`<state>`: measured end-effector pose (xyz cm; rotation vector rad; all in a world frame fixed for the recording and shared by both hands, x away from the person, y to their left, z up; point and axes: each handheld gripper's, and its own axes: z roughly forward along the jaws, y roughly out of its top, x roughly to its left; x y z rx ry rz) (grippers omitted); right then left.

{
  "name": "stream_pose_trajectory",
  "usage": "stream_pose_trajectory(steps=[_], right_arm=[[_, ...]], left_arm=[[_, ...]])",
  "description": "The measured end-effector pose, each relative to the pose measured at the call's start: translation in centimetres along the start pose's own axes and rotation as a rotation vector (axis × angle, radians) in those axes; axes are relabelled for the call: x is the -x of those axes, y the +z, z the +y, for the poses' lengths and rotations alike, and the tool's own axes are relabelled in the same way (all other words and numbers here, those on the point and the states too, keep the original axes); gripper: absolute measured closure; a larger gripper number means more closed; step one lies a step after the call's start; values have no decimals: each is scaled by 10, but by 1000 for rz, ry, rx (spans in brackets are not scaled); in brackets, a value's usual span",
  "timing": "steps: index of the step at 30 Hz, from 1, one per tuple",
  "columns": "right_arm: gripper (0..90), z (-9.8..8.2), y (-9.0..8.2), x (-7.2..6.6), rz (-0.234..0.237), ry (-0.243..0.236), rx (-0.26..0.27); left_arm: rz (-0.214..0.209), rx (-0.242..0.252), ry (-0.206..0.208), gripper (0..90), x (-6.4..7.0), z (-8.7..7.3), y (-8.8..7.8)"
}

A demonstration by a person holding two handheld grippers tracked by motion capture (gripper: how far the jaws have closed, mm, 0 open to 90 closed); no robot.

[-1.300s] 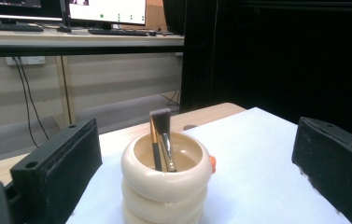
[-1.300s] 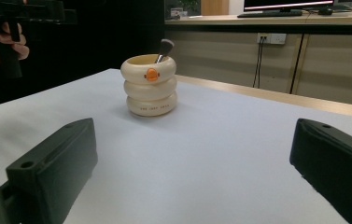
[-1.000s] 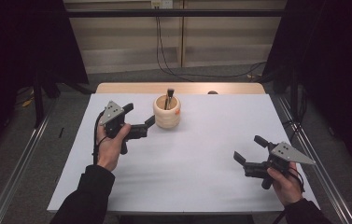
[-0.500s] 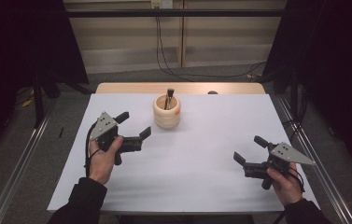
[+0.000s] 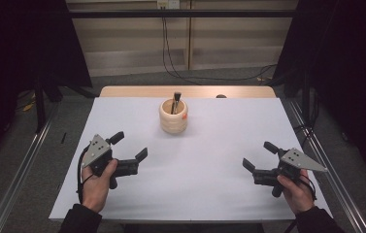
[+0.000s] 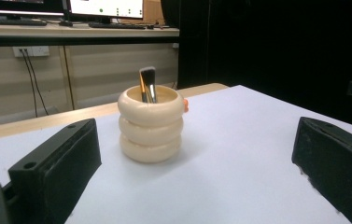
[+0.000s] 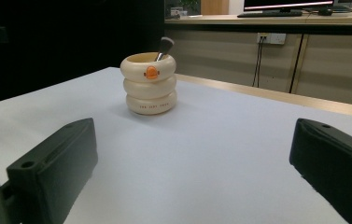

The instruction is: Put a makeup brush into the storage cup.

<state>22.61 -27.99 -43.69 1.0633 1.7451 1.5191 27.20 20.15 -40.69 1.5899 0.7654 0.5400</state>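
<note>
While the left gripper (image 5: 131, 146) rests with jaws spread and empty near the table's (image 5: 219, 194) front-left, the cream ringed holder (image 5: 174, 116) stands mid-back with the brush (image 5: 175, 103) upright inside; the right gripper (image 5: 257, 157), equally agape, holds nothing, so the work looks finished.

1. The cup (image 5: 173, 117) looks like glossy cream ceramic or plastic, formed as three smooth stacked rings, with a small orange mark on one side.
2. The brush (image 6: 147, 83) standing in it has a shiny metallic ferrule and dark bristles.
3. The table (image 5: 219, 160) top is a matt, smooth, pale sheet; bare wood shows along its far edge.
4. The left gripper (image 5: 128, 147) and right gripper (image 5: 257, 156) have matt black plastic-looking jaws and flat grey metal-looking plates.
</note>
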Motion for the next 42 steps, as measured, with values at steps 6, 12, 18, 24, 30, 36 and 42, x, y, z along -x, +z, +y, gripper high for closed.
stream_pose_trajectory(steps=[6,12,18,24,30,36,42], right_arm=[[4,0,0,0,-7,7,-2],[6,-1,-1,0,-5,7,-6],[7,-2,-4,0,-6,2,0],[8,-3,-8,0,-11,-3,-4],[8,-3,-8,0,-6,-5,2],[9,-3,-8,-1,-9,-8,-2],[15,-3,-8,2,-23,-17,-1]], left_arm=[[21,16,-19,11,1,-10,-17],[51,22,-43,17,5,-23,-28],[27,2,-26,35,11,-27,-41],[43,-5,0,20,15,-33,-46],[51,13,-6,14,13,-35,-49],[55,11,-29,13,12,-40,-47],[69,-1,-38,13,11,-41,-45]])
